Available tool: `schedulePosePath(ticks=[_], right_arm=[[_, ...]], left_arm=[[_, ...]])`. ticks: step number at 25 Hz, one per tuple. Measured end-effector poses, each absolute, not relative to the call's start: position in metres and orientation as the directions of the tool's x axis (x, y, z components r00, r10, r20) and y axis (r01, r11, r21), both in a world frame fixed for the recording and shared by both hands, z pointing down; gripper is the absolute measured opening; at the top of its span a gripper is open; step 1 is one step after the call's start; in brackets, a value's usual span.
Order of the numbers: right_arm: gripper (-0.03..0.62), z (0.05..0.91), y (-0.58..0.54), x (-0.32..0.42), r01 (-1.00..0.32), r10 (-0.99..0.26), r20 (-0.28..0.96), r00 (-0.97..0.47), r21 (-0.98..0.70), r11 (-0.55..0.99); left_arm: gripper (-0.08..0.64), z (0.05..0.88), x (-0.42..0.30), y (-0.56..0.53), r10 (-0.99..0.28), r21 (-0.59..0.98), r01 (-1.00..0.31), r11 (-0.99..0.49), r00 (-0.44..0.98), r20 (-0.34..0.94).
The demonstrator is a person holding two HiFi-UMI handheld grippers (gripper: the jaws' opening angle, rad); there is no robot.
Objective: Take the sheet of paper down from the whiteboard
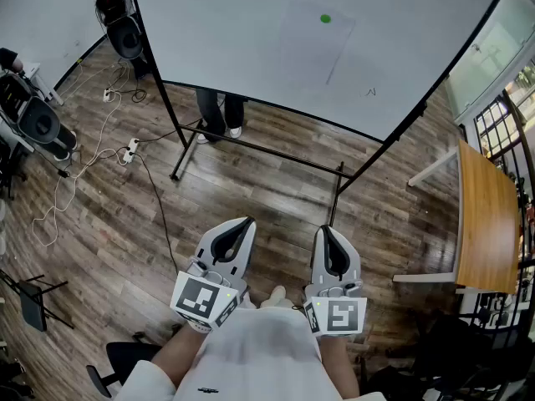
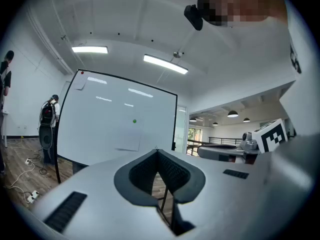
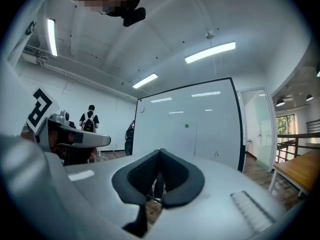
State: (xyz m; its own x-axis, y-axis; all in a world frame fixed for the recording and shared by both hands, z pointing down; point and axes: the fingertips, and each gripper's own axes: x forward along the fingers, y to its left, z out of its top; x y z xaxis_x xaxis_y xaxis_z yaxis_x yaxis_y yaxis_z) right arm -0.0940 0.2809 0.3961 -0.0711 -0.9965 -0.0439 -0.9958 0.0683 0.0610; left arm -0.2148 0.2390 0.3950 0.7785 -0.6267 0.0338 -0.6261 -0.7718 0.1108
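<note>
Sheet (image 1: 316,47) hangs on the whiteboard (image 1: 234,32), on its right half, pinned near its top edge by a green magnet (image 1: 325,18). Long axis runs up and down the board; short edges lie level at top and bottom. It is plain white, nearly the same tone as the board, and shows mainly by its faint edges and a shadow line along the bottom.

Left tongs (image 1: 246,221): clenched, tips together, nothing between them. Right tongs (image 1: 326,229): likewise clenched and empty. Both are held side by side, near me, pointing toward the board and well apart from it.

The board stands on a black frame over a dark wood plank floor (image 1: 251,174). White cables (image 1: 84,165) trail across the floor at left. A wooden counter (image 1: 485,224) stands at right. Someone's legs (image 1: 219,111) show behind the board's lower edge. Ceiling strip lights are on.
</note>
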Motion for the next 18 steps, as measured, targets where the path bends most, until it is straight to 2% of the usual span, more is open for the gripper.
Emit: schedulePosePath(ticks=[7,18], right_arm=[[0.011,0.391,0.297,-0.048,-0.997,-0.997,-0.048,-0.063,0.043,0.061],[0.011,0.404,0.300,0.008,-0.991,-0.990,-0.061,-0.129,-0.033,0.131]], left_arm=[[0.006,0.389,-0.175,0.258,-0.641,0.110,-0.640,-0.760,0.767,0.034],[0.006,0.396,-0.120,0.263,-0.662,0.069,-0.665,-0.744,0.747,0.067]])
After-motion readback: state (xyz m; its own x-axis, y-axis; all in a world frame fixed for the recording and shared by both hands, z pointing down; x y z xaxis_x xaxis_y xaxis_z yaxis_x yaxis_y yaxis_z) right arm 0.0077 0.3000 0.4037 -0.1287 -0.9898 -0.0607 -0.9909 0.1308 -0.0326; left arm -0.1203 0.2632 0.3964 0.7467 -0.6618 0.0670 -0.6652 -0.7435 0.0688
